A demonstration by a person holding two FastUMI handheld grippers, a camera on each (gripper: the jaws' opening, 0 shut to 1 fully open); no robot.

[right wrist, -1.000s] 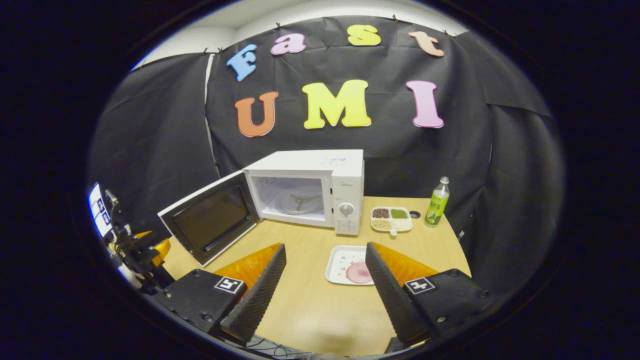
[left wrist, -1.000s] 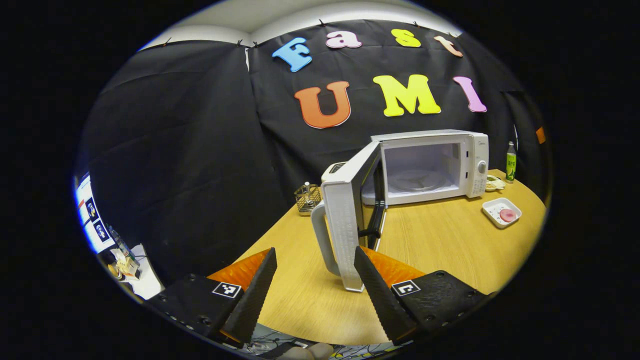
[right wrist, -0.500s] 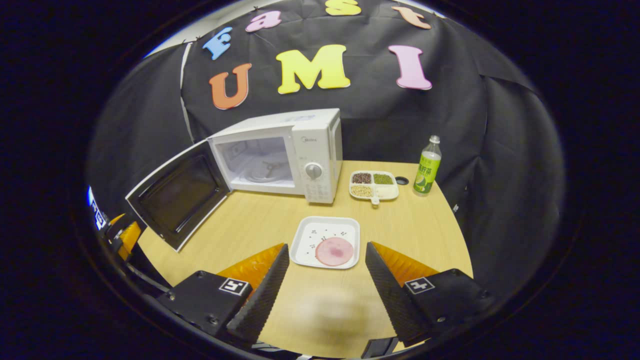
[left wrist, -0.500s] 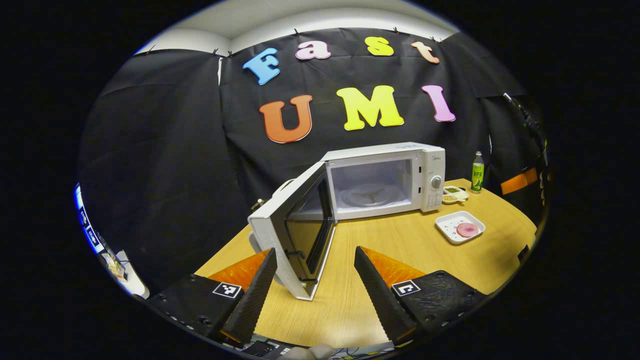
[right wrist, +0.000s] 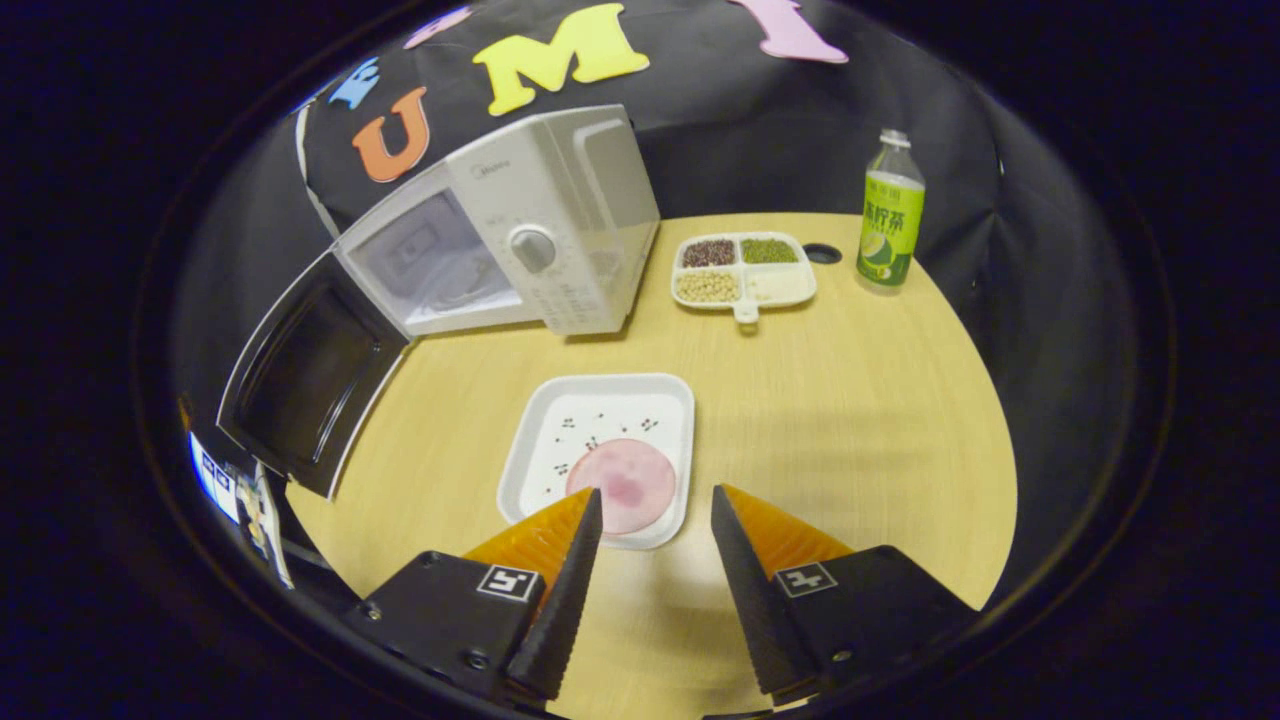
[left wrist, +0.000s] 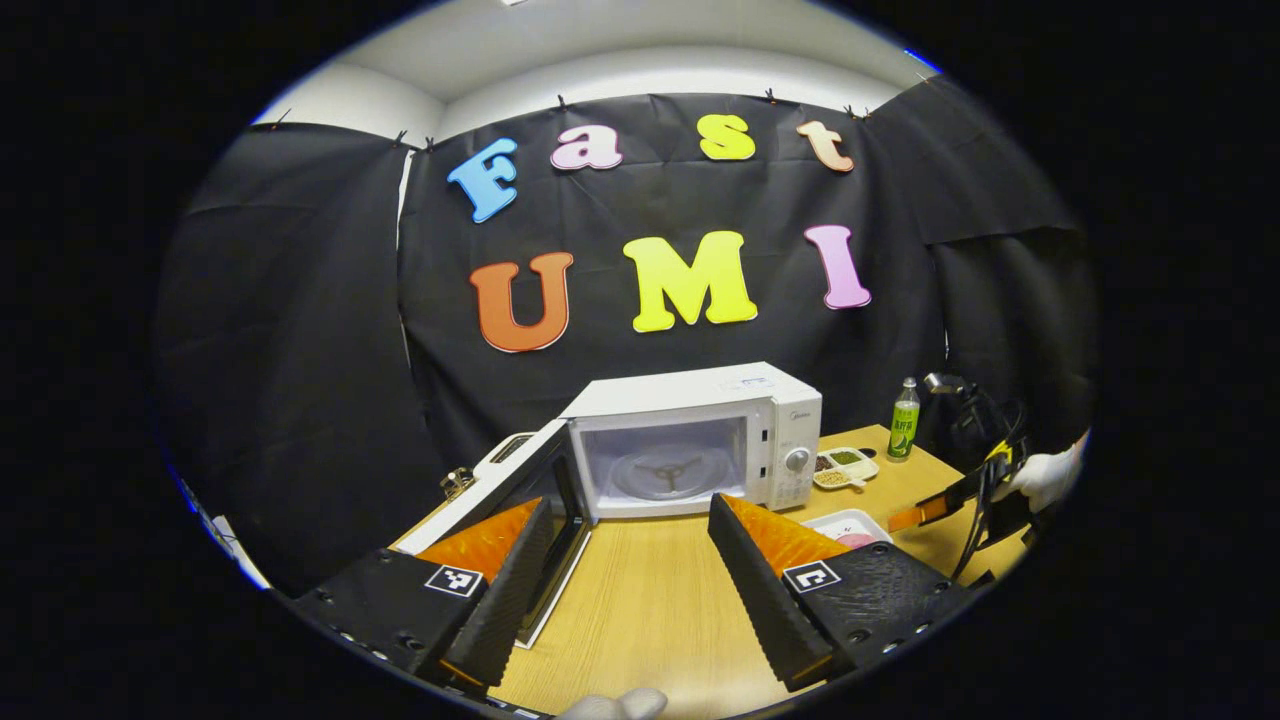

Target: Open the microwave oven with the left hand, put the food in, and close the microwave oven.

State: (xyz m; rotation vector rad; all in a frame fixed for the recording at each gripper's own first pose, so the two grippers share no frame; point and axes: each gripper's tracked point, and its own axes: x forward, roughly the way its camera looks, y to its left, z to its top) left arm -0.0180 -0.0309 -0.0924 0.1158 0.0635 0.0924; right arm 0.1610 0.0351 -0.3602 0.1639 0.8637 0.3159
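The right gripper [right wrist: 650, 505] is hovering, spread and empty, over the plate [right wrist: 540, 455], while the left gripper [left wrist: 630, 520], also spread, is facing the open microwave [left wrist: 700, 440]

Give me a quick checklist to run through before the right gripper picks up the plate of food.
1. White microwave oven door swung open: ok.
2. Oven cavity free for the plate, bare glass turntable inside: ok.
3. White square plate with the round pink slice of food flat on the wooden table: ok.
4. Right gripper jaws open, near edge of plate between them: ok.
5. Jaws pressing on the plate rim: not ok, not yet.
6. Left gripper open and holding nothing, off the door: ok.
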